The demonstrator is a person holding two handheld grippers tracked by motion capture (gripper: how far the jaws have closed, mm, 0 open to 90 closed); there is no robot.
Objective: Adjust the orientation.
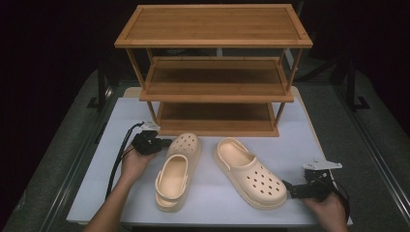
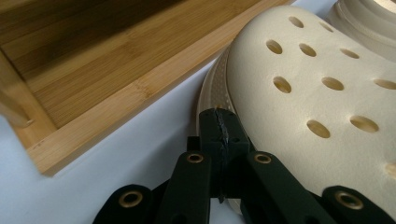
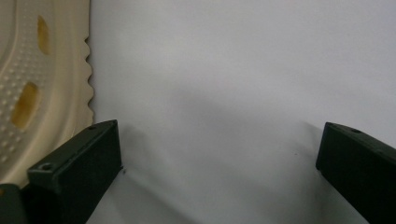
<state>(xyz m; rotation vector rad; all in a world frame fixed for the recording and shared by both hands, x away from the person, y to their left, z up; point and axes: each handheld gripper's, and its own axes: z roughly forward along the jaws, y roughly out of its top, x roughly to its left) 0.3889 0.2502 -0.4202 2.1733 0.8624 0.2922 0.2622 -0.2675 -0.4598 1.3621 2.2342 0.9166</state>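
While both cream clogs lie on the white table top (image 1: 96, 193) in front of the bamboo shoe rack (image 1: 212, 72), each gripper sits at the toe end of a different shoe.

Left clog (image 1: 177, 169): long axis runs near-to-far, perforated toe toward the rack's bottom shelf (image 1: 215, 126), heel strap toward the person. Left gripper (image 1: 155, 142) is at the toe's left flank. In the left gripper view its jaws are pressed together tip to tip, with no gap between them and nothing visibly between them; the tips (image 2: 219, 128) lie against or just beside the sole edge of the toe (image 2: 322, 93). Contact cannot be confirmed. The bottom shelf's front rail (image 2: 116, 107) is near, just beyond a strip of table.

Right clog (image 1: 249, 171): long axis diagonal, heel toward the table's centre, toe pointing toward the near right. Right gripper (image 1: 296, 190) is just beside that toe, approaching from the right. In the right gripper view its jaws stand wide apart and empty; the ridged sole rim (image 3: 70, 93) is beside the left-hand jaw, outside the gap rather than between the jaws.

Judgement: each hand is nearest its own-side shoe. The right gripper would need to shift toward the clog to bracket the toe; the left must open before any grasp.
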